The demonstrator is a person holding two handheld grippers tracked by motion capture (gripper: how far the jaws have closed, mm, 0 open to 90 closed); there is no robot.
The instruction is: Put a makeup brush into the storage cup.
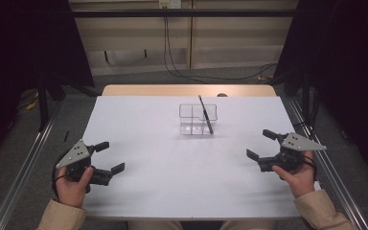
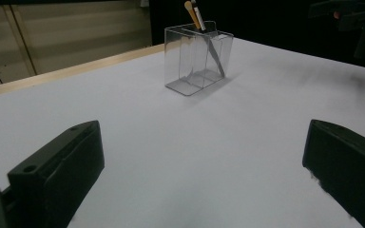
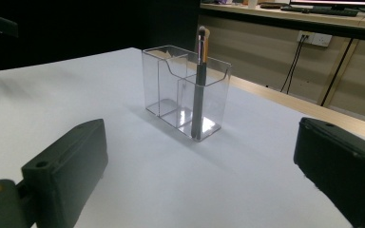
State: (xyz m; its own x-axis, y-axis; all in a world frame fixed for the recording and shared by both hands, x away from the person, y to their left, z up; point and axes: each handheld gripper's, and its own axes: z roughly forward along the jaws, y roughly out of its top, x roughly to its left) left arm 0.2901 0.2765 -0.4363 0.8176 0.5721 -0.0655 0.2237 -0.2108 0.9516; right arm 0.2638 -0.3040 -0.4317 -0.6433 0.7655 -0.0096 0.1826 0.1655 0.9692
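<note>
Beige sleeves are seen at the bottom edge of the high view, and from them two hands come up onto the white table (image 1: 172, 163). By the left hand (image 1: 72, 184) the left gripper (image 1: 113, 157) is held near the table's left front corner; its two black jaws are spread wide apart and nothing is gripped between them. By the right hand (image 1: 298, 175) the right gripper (image 1: 261, 143) is held near the right edge, with its jaws likewise parted and empty. Both grippers are kept low over the tabletop and are pointed inward, toward the middle of the table.

Well apart from both grippers, toward the far side of the table and roughly on its centre line, a clear plastic organiser (image 1: 191, 120) is placed upright. It is divided into compartments by transparent walls. In one end compartment, the right-hand one in the high view, a makeup brush (image 1: 205, 115) is stood: its dark handle rests on the floor of the compartment and is leaned against the rim, and its pale bristle end is raised above the rim, as shown in the right gripper view (image 3: 200, 90). In the left gripper view the organiser (image 2: 190, 61) is seen ahead between the open jaws, with the brush (image 2: 214, 52) tilted inside it.
</note>
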